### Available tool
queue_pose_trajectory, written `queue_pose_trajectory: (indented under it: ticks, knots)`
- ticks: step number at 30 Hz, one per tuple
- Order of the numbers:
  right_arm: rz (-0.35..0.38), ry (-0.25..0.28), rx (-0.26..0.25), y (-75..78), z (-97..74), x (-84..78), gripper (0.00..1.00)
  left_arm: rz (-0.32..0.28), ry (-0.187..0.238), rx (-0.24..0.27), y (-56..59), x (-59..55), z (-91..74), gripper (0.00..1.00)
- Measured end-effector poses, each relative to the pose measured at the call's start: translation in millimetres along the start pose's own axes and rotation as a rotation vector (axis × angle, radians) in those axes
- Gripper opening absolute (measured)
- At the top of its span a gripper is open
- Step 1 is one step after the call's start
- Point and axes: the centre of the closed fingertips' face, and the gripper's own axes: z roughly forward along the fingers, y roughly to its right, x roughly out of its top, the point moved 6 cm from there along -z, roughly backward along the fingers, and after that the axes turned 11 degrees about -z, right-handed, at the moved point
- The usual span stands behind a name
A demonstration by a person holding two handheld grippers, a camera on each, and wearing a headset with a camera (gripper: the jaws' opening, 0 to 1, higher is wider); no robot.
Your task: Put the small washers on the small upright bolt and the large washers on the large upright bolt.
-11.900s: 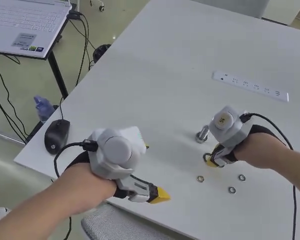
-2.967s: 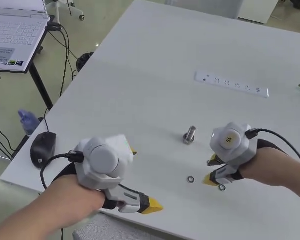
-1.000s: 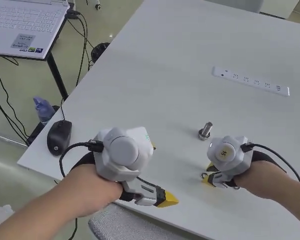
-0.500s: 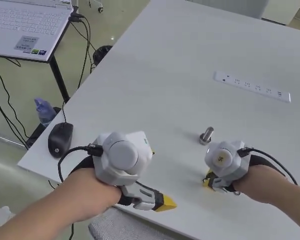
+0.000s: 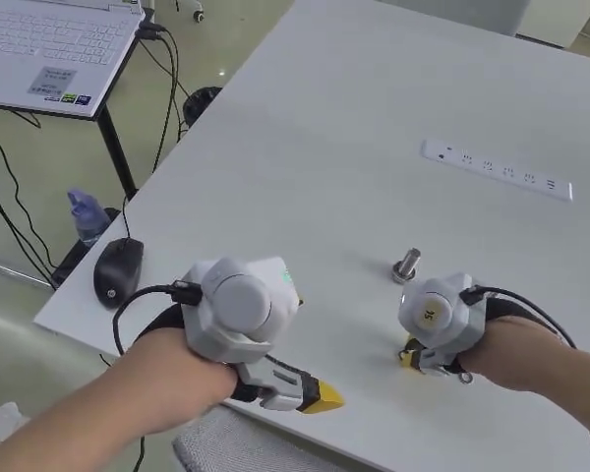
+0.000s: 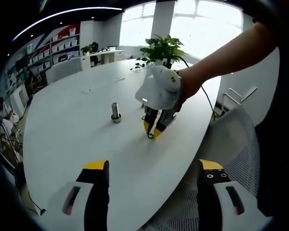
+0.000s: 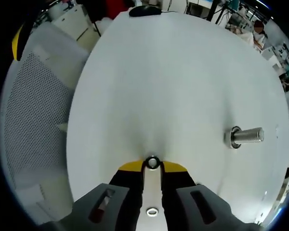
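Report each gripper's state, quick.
Left gripper: open, holding nothing.
Right gripper: shut on a small silver metal washer.

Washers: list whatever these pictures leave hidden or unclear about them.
1. Head view: the right gripper covers with its own body the washer held in its jaws.
2. Right gripper view: the second washer, seen between the jaws, is too small to call small or large.
3. Right gripper view: the ring at the base of the bolt is too small to tell washer from bolt head.
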Motion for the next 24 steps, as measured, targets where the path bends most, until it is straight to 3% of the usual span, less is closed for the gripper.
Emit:
queue_pose_trajectory:
  ticks: [6,8,15,24]
  knots:
    - [0.012,-0.014,0.004,1.8,-0.2,0.5,0.13,0.002,0.002,0.001,1.7,2.0,-0.1,0.73]
    - [0.052,-0.001,0.008,3.9,0.3,-1.0,0.12,0.003,0.004,0.002,1.5,3.0,-0.8,0.73]
    - [0.056,0.008,0.012,2.0,0.3,-0.5,0.12,0.000,0.004,0.008,1.3,2.4,-1.5,0.73]
    - [0.128,0.017,-0.002,9.9,-18.3,-10.5,0.12,0.001,0.007,0.009,2.4,3.7,-1.8,0.72]
